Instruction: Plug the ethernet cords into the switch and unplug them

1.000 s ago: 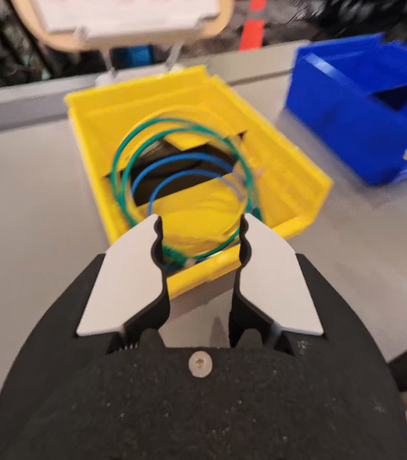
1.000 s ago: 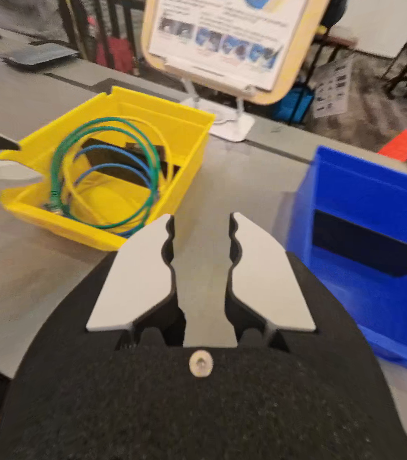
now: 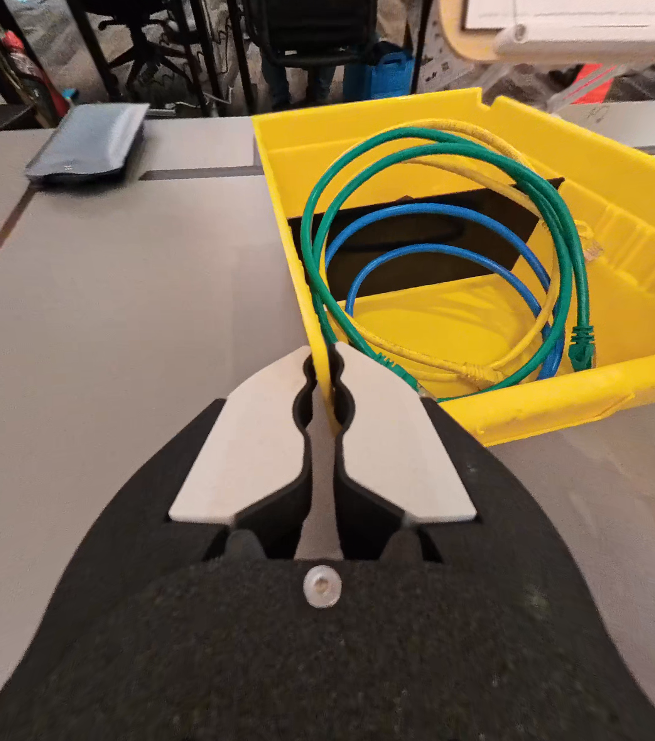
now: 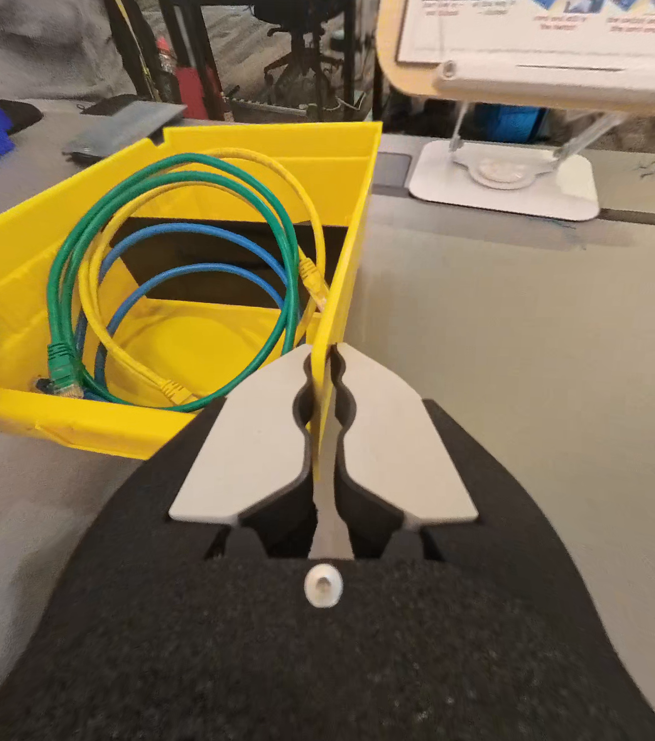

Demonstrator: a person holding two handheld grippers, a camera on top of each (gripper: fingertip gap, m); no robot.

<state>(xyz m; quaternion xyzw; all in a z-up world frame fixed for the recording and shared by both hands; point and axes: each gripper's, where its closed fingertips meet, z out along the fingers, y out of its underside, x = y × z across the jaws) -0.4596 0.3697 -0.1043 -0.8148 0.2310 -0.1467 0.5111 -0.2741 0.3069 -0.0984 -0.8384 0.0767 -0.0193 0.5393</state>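
Ethernet cords are lying coiled in the yellow bin [image 3: 558, 405]: a green cord [image 3: 438, 150], a yellow cord [image 3: 482, 138] and a blue cord [image 3: 430, 208], over a black object too hidden to identify. The left claw [image 3: 322, 359] is pinching the bin's left wall; the right claw [image 4: 322, 351] is pinching its right wall. The bin is sitting on the grey desk [image 3: 117, 300], a white stand [image 4: 506, 180] behind. A second ago both claws were hovering open, clear of the bin.
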